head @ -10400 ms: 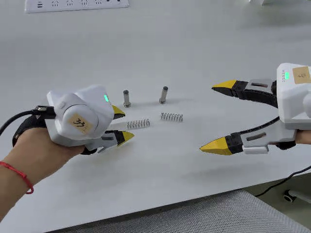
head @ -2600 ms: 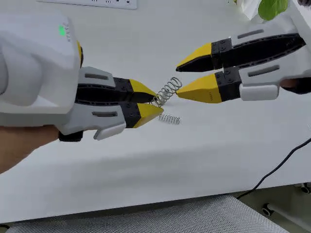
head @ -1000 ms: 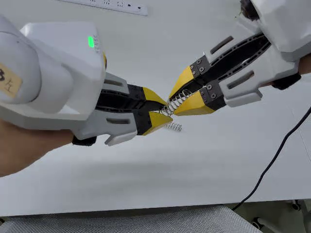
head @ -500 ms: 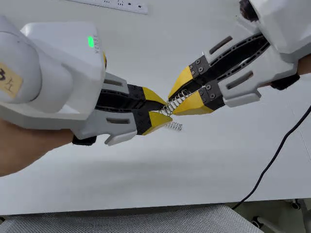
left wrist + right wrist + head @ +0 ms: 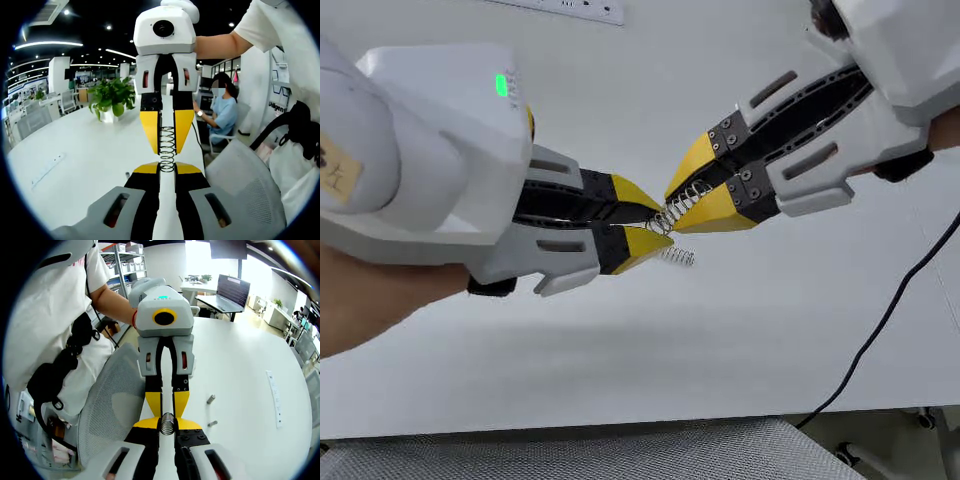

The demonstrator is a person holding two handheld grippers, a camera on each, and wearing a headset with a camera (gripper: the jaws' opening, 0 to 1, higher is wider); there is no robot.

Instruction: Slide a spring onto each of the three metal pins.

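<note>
The right hand-held gripper (image 5: pixel 673 211) pinched a spring (image 5: pixel 685 196) above the bench (image 5: pixel 620 340). The left hand-held gripper (image 5: pixel 663 223), jaws nearly closed, met the spring's other end; its load was unclear.

The head view looks steeply down, close over the white table (image 5: pixel 620 370). The left gripper view faces the right gripper (image 5: pixel 167 150) (and vice versa); all three share the spring (image 5: pixel 680 203).

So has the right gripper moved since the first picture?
Yes. The right gripper went from well right of the loose spring to just above it, tongs on the held spring.
</note>
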